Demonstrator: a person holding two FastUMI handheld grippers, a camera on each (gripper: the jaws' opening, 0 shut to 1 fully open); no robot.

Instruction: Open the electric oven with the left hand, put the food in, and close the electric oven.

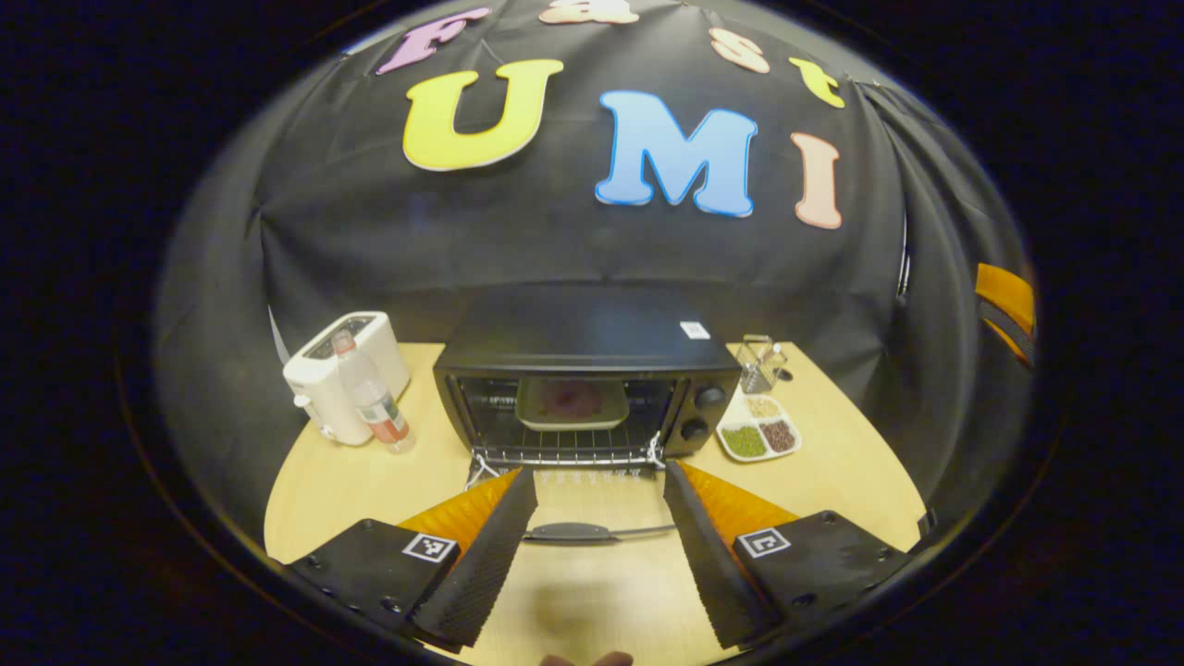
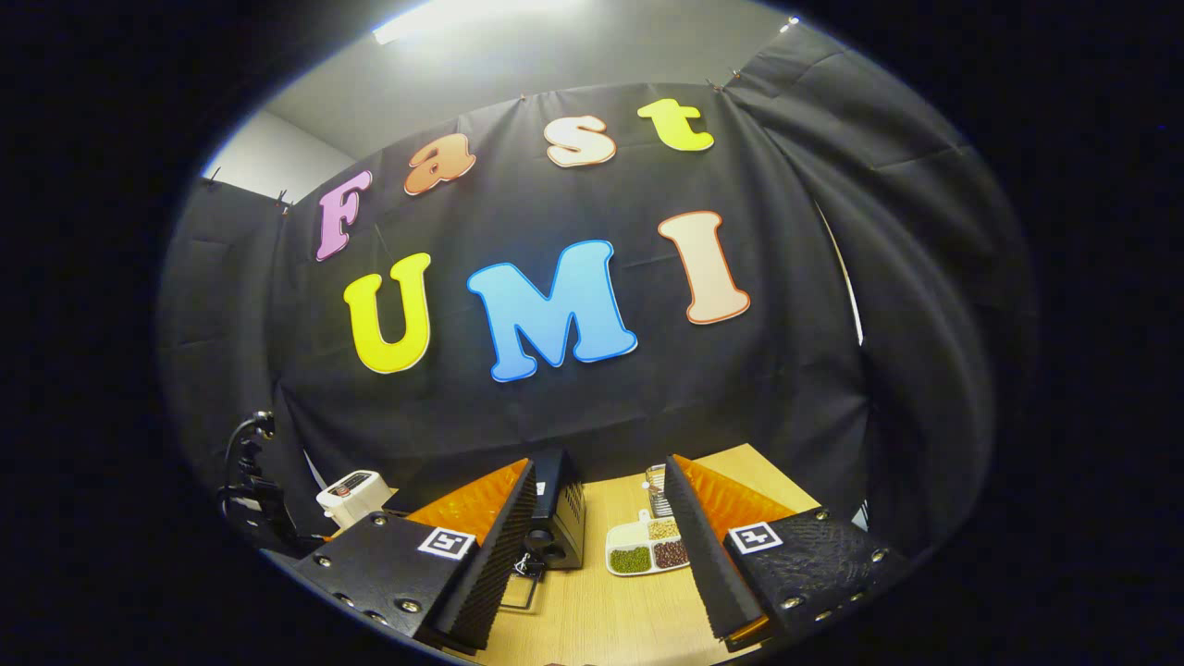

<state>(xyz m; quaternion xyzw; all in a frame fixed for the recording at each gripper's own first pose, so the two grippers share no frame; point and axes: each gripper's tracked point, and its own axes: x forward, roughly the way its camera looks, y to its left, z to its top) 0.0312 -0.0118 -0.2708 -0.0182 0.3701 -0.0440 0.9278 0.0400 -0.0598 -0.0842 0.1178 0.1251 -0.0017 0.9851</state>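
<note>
In the left gripper view, the left gripper (image 1: 599, 546) sits low over the wooden table (image 1: 592, 601), pointed straight at the electric oven (image 1: 587, 375). Its fingers are spread wide and grip nothing. Between them lies the oven's door (image 1: 578, 504), folded down flat toward the viewer, with its dark handle (image 1: 569, 532) at the near edge, just short of the fingertips and apart from them. Beyond the door the oven stands open, and a pale tray (image 1: 569, 405) holding dark food (image 1: 573, 398) rests on the wire rack (image 1: 564, 449) inside. Left of the oven stand a clear bottle (image 1: 375, 398) and, behind it, a white toaster (image 1: 342, 370). To the right sits a white divided dish (image 1: 758, 433) of beans, with a small wire holder (image 1: 760, 363) farther back.

In the right gripper view, the right gripper (image 2: 597, 555) is tilted upward toward the booth wall, off to the oven's right side. Its fingers are likewise wide apart and empty. Between them show the oven's right side with its knobs and the divided dish. At far left, a dark mount (image 2: 250, 490) stands near the toaster.
</note>
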